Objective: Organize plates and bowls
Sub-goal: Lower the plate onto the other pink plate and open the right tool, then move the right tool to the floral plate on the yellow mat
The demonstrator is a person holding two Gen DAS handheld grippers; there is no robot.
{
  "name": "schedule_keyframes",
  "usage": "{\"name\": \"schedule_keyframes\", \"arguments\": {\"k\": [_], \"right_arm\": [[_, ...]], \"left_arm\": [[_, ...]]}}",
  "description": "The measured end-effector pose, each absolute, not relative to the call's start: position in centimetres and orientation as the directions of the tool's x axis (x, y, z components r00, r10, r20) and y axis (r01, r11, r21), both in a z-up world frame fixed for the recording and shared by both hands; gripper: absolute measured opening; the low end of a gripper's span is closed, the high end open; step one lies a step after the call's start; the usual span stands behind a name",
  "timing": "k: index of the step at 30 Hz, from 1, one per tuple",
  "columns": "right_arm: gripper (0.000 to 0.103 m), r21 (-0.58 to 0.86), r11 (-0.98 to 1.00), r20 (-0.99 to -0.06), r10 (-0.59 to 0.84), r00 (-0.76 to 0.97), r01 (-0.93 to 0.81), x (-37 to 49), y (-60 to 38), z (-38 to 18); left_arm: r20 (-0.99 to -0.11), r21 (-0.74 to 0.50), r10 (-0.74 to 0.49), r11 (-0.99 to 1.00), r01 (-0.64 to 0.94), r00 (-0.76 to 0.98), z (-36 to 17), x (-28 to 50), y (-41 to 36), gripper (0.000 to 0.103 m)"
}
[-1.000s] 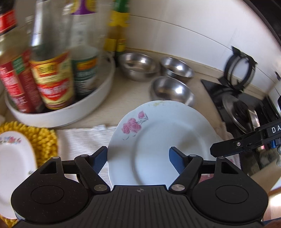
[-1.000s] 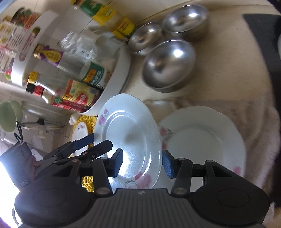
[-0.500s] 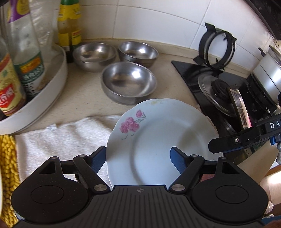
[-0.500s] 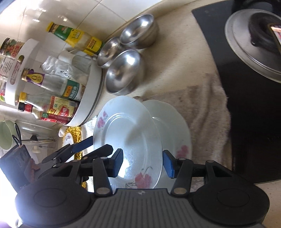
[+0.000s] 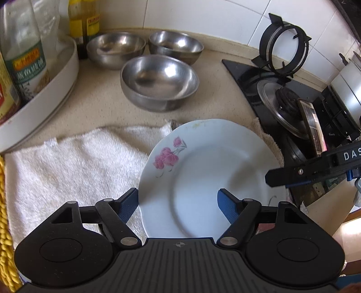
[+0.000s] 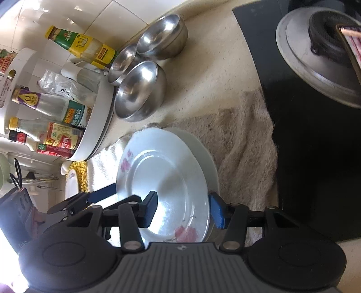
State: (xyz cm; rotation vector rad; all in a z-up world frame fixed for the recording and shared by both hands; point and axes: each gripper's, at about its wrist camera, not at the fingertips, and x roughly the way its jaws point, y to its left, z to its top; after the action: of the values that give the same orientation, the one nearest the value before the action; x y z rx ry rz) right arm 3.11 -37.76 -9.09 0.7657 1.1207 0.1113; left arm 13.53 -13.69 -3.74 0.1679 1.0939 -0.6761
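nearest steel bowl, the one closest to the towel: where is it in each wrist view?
Left wrist: nearest steel bowl sits upper centre, just beyond the towel.
Right wrist: same bowl lies upper left of centre, tipped sideways by the camera roll, beside the white tray.
Shared landmark: the rose-patterned plate.

Daylight floods both fisheye views. In the right wrist view, a white blowout burns out the lower left of the frame and glare sheens the floral plate (image 6: 164, 180). In the left wrist view, the steel bowls (image 5: 159, 81) carry soft highlights, and the plate's rim smears with motion blur near the frame's centre. Straight lines of the wall tiles (image 5: 203, 15) bow at the upper edge, and the corners go dark. The hob (image 6: 315, 157) reads nearly black at right.
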Motion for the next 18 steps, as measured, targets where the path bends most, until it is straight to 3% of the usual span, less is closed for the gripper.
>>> {"name": "schedule_keyframes", "arguments": {"k": [3, 6, 11, 18], "right_arm": [[0.067, 0.595, 0.754, -0.77, 0.436, 0.467, 0.278, 3.3, -37.9, -8.8], [0.068, 0.563, 0.78, -0.781, 0.395, 0.484, 0.272, 3.5, -37.9, -8.4], [0.068, 0.531, 0.805, -0.777, 0.339, 0.531, 0.264, 3.4, -38.5, -6.6], [0.079, 0.541, 0.835, -0.754, 0.427, 0.499, 0.104, 7.1, -32.9, -4.9]], "left_arm": [[-0.849, -0.216, -0.446, 0.783, 0.583, 0.284, -3.6, 13.6, -13.6, 0.076], [-0.829, -0.2, -0.458, 0.779, 0.595, 0.321, -2.6, 13.4, -13.6, 0.083], [-0.82, -0.208, -0.46, 0.792, 0.574, 0.339, -2.1, 13.5, -12.3, 0.084], [-0.823, -0.22, -0.407, 0.871, 0.439, 0.395, -1.6, 14.3, -6.6, 0.088]]}}
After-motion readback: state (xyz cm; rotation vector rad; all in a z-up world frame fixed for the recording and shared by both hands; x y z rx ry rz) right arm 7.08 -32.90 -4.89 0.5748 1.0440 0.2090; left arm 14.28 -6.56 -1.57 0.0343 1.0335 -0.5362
